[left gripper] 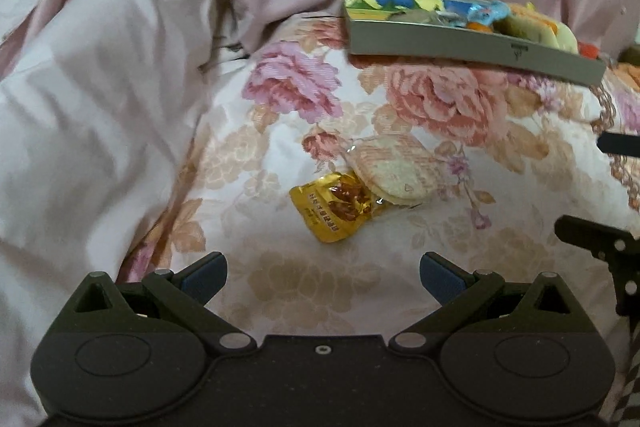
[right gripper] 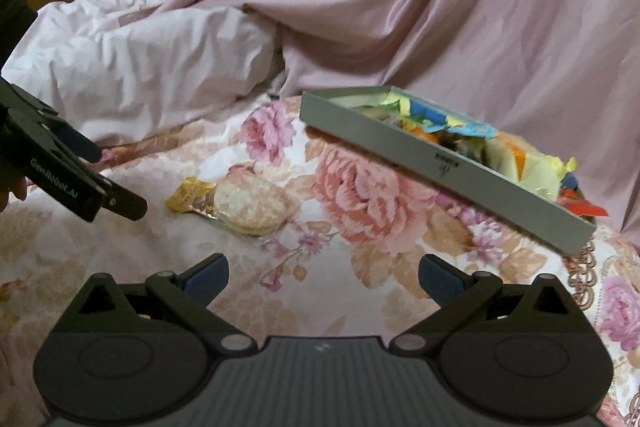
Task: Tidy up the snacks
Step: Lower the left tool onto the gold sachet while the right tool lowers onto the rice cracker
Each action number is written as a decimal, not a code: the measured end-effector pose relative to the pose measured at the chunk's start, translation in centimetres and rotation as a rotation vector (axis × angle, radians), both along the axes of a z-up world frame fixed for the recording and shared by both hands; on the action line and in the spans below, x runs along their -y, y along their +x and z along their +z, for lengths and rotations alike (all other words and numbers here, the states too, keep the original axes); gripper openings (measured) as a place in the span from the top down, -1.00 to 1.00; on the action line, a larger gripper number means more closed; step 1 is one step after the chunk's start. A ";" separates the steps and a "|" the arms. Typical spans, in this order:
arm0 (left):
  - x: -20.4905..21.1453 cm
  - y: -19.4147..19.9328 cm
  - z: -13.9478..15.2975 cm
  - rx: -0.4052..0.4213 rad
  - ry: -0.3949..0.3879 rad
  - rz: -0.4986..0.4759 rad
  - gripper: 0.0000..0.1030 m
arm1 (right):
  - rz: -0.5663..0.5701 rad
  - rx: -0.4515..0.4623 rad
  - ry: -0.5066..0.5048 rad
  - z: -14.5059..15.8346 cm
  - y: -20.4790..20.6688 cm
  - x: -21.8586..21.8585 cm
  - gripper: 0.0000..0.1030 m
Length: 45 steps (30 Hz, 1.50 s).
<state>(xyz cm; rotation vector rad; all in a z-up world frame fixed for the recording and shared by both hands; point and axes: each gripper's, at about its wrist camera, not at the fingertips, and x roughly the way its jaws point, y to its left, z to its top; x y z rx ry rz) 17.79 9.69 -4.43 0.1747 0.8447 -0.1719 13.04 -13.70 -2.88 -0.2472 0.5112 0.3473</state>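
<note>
Both the left tool (left gripper: 323,277) and right tool (right gripper: 323,277) gape empty; a gold packet (left gripper: 332,207) touches, perhaps underlies, a cracker pack (left gripper: 394,173) near the tray (left gripper: 460,47).

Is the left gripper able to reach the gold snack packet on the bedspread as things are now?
Probably yes. The left gripper is open and the gold packet lies just ahead with nothing between. The rice cracker pack overlaps its far end only.
</note>
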 end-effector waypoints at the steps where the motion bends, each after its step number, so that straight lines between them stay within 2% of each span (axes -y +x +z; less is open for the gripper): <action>1: 0.1 0.2 -0.2 0.005 0.011 -0.018 -0.99 | 0.001 -0.010 0.001 -0.1 0.3 -0.1 -1.00; 5: 0.2 1.0 -0.6 0.015 0.064 -0.065 -0.99 | 0.005 -0.065 0.009 -0.4 1.7 -0.5 -1.00; 12: -0.6 2.2 -1.2 0.006 0.140 -0.088 -0.99 | 0.019 -0.153 0.057 -0.1 5.5 -2.1 -1.00; 19: -1.6 2.7 -0.7 0.046 0.172 -0.044 -0.99 | -0.001 -0.272 0.175 0.5 10.9 -4.5 -1.00; 25: -1.6 2.8 -0.9 0.048 0.192 -0.049 -0.99 | -0.049 -0.403 0.275 -0.7 14.4 -6.6 -1.00; 28: -1.4 2.6 -1.1 0.053 0.206 -0.068 -0.99 | -0.061 -0.449 0.283 -1.6 15.3 -7.3 -1.00; 32: -1.2 2.6 -1.3 0.061 0.226 -0.087 -0.99 | -0.081 -0.478 0.241 -2.7 16.1 -8.1 -1.00; 36: -1.2 2.7 -1.6 0.045 0.212 -0.091 -0.99 | -0.099 -0.519 0.233 -3.5 16.4 -8.2 -0.99; 41: -1.0 2.7 -2.1 0.029 0.218 -0.102 -0.99 | -0.089 -0.497 0.260 -3.9 16.0 -7.7 -0.98; 45: -1.0 2.8 -2.4 0.021 0.222 -0.104 -0.99 | -0.086 -0.461 0.244 -3.6 15.6 -7.5 -0.73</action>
